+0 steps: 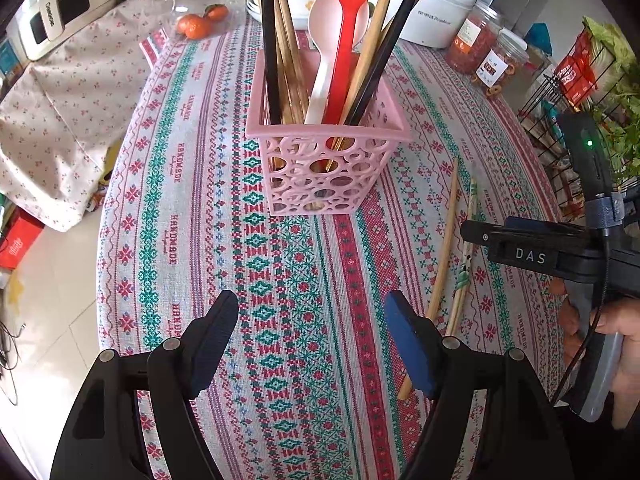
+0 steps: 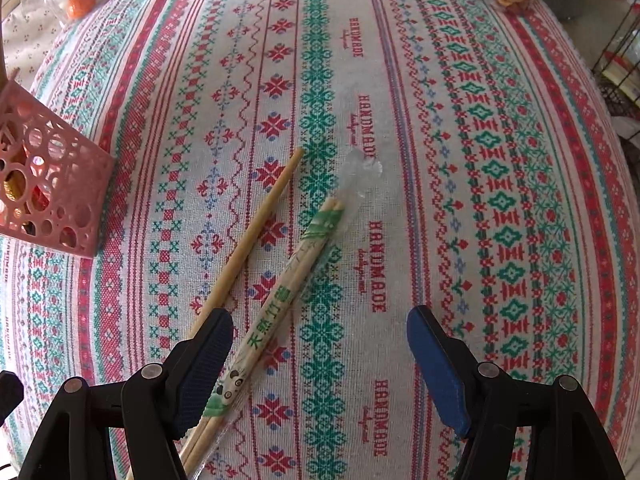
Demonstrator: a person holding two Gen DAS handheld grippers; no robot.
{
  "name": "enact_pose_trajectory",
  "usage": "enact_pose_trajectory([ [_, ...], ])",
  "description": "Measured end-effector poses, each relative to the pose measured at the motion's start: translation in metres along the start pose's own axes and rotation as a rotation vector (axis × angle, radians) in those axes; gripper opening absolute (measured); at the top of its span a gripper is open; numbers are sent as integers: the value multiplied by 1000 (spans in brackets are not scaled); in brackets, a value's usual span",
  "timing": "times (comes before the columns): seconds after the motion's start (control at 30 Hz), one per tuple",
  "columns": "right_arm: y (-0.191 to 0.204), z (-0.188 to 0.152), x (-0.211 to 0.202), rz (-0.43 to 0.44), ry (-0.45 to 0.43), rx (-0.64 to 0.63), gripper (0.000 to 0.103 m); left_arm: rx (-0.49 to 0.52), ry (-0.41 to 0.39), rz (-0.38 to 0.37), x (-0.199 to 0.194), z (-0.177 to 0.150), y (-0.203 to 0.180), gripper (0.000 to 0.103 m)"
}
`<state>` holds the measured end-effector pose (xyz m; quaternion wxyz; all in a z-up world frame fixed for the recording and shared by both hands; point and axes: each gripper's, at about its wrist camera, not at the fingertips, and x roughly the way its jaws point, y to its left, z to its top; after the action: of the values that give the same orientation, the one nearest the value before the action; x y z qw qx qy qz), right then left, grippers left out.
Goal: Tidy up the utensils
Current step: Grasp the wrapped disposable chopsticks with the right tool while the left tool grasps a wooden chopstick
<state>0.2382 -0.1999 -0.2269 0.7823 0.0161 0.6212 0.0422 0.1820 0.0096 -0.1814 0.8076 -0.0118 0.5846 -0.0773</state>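
Observation:
A pink perforated basket stands on the patterned tablecloth and holds a red spoon, a white spoon and several wooden and black chopsticks. It shows at the left edge of the right wrist view. A bare wooden chopstick and a wrapped chopstick pair lie on the cloth; both show in the left wrist view. My left gripper is open and empty, in front of the basket. My right gripper is open, low over the loose chopsticks, which run under its left finger.
Tangerines, a white pot and food jars stand at the table's far side. A wire rack with greens stands to the right. The table edge and floor lie to the left.

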Motion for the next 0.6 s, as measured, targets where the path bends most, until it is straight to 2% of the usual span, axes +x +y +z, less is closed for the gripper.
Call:
enact_pose_trajectory([
  [0.1, 6, -1, 1, -47, -31, -36, 75, 0, -6, -1, -2, 0, 0, 78],
  [0.2, 11, -6, -3, -42, -49, -65, 63, 3, -17, -8, -4, 0, -1, 78],
  [0.23, 12, -8, -5, -37, -50, -73, 52, 4, -23, -11, -6, -1, -2, 78],
  [0.27, 12, -9, -7, -31, -49, -78, 45, 6, -29, -12, -7, -2, -3, 78],
  [0.3, 10, -10, -8, -22, -46, -76, 32, 11, -34, -12, -8, -3, -5, 78],
  [0.37, 3, -12, -10, 7, -35, -61, 13, 28, -40, -7, -9, -4, -12, 78],
  [0.4, -4, -14, -11, 28, -27, -47, 9, 38, -40, -5, -8, -5, -16, 78],
  [0.5, -25, -20, -16, 94, -5, -10, 9, 62, -39, -14, -7, -7, -32, 78],
  [0.6, -42, -28, -29, 114, -20, -2, 9, 98, -44, -40, -6, -8, -53, 78],
])
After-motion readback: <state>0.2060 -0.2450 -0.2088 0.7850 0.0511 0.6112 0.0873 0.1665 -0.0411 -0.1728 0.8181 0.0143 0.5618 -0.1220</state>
